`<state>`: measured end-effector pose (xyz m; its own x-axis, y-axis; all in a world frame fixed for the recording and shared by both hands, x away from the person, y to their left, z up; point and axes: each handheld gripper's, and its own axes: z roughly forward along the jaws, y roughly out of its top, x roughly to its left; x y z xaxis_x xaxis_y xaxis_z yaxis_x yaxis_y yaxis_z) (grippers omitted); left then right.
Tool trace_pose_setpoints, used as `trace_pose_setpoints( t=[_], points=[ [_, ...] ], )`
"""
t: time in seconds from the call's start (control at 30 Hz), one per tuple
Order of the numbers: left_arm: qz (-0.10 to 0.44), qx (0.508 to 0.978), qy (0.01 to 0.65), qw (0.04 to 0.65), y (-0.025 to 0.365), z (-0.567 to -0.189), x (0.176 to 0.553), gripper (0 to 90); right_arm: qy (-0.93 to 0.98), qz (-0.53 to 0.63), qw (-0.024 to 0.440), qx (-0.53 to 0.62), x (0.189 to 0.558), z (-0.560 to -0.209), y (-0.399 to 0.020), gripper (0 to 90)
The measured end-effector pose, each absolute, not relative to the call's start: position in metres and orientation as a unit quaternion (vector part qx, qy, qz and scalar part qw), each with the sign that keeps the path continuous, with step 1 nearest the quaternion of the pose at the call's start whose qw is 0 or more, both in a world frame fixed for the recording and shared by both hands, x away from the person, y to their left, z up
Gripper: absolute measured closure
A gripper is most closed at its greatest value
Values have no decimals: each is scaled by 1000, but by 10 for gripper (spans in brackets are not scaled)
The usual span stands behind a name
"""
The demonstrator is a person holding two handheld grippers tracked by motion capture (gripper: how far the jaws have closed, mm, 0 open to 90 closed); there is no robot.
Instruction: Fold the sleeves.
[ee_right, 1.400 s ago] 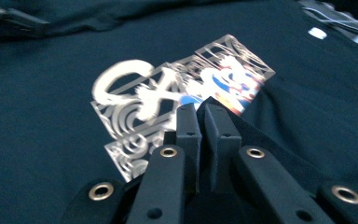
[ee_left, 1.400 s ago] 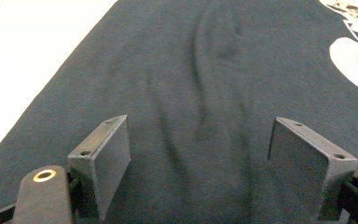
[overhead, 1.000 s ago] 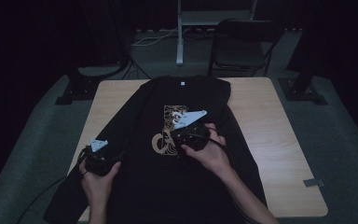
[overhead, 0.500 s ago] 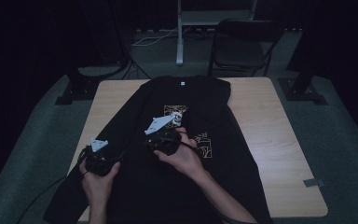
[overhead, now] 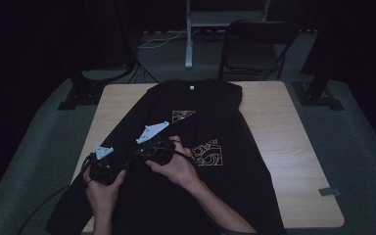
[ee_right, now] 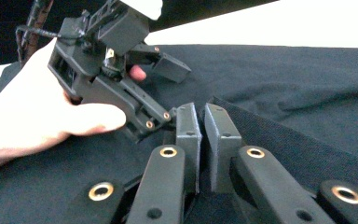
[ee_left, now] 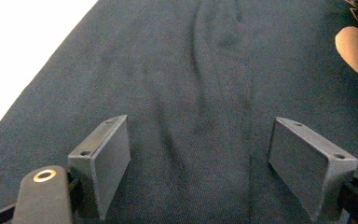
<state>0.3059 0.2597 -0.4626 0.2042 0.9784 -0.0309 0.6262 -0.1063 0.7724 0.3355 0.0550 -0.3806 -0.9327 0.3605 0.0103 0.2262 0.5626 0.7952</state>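
Table (overhead: 274, 122): light wood, its bare top showing to either side of the shirt.
Shirt (overhead: 200, 196): black, spread flat over the middle of the table, collar at the far edge, gold print on the chest. Its near-left part hangs off the table's near-left corner.
Fold (ee_right: 279, 135): a raised edge of the shirt's cloth, running away from the right gripper's jaws across the shirt's left half.
Right gripper (overhead: 144, 151): on the shirt, left of the print, the hand reaching across the body. In its own view (ee_right: 203, 128) the jaws stand nearly together with dark cloth between them; I judge it is pinching that fold.
Left gripper (overhead: 100, 164): at the shirt's near-left edge, close beside the right one. In its own view (ee_left: 198, 154) the jaws are wide apart over smooth cloth, gripping nothing.
Task's thing: none is stated; the shirt is the one thing being handled, and it lies on the table.
Risk, as I judge it: the two tools sit very near each other, so a careless move could knock them together. A thin pinch could also slip free, or lift two layers at once.
Containers: I see none on the table.
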Motion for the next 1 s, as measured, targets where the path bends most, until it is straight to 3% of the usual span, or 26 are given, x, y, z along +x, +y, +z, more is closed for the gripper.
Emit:
trace_pose_setpoints(
  t=[0.6, 0.77, 1.0],
  points=[
    [256, 697, 576, 342, 261, -462, 306, 223, 876, 446, 48, 177, 351, -382, 76, 833],
    [258, 696, 576, 343, 261, -463, 306, 223, 864, 476, -16, 161, 351, -375, 74, 704],
    [260, 690, 579, 347, 261, -462, 305, 223, 863, 483, -17, 150, 349, -366, 72, 643]
  ],
)
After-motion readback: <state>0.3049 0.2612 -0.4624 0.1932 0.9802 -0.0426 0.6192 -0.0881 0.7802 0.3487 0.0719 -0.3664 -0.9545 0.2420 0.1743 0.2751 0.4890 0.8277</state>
